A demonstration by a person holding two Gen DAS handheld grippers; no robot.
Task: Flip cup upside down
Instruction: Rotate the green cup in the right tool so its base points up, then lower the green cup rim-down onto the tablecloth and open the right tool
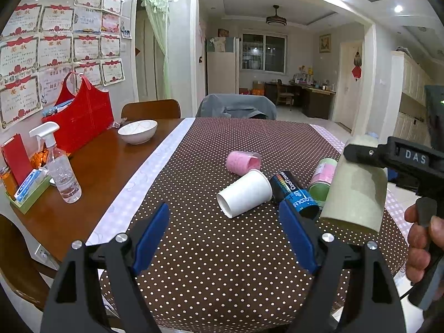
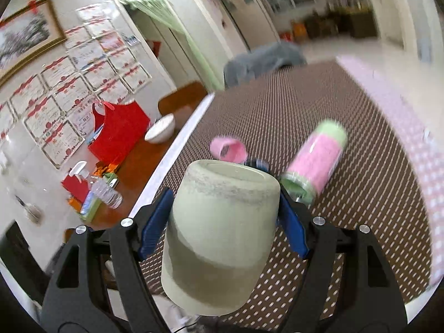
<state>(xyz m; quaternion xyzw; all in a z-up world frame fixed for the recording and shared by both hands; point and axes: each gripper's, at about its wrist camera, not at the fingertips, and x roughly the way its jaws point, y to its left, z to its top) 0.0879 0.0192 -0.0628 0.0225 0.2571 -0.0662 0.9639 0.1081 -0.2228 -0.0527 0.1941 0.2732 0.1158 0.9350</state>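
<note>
1. Far left, on the bare wood beside the dotted tablecloth [image 1: 222,263], we see a spray bottle [image 1: 59,166] and a white bowl [image 1: 138,131]; neither plays a part.

2. The left gripper [image 1: 224,238] hovers low over the cloth with its blue pads [image 1: 151,236] spread wide and nothing between them. We read it as idle.

3. Centre of the cloth: a white paper cup [image 1: 244,196], a pink cup [image 1: 243,161], a dark printed cup [image 1: 294,194] and a pink-and-green canister [image 1: 323,179] all lie on their sides, close together.

4. At right, the grey-green cup [image 2: 219,233] is held in the air above the cloth by the right gripper [image 2: 222,222]. Its pads [image 2: 155,222] pinch the cup's wall from both sides. The closed base points away from the wrist camera, and the open rim is nearest the lens and lower in the frame.

5. Step in hand, as we judge it: the turn itself, mid-air, with the cup tilted. The blurred background of the right wrist view suggests motion.

6. The next move calls for finishing the roll until the rim faces squarely down, lowering onto a bare patch of cloth clear of the fallen cups, then releasing.
</note>
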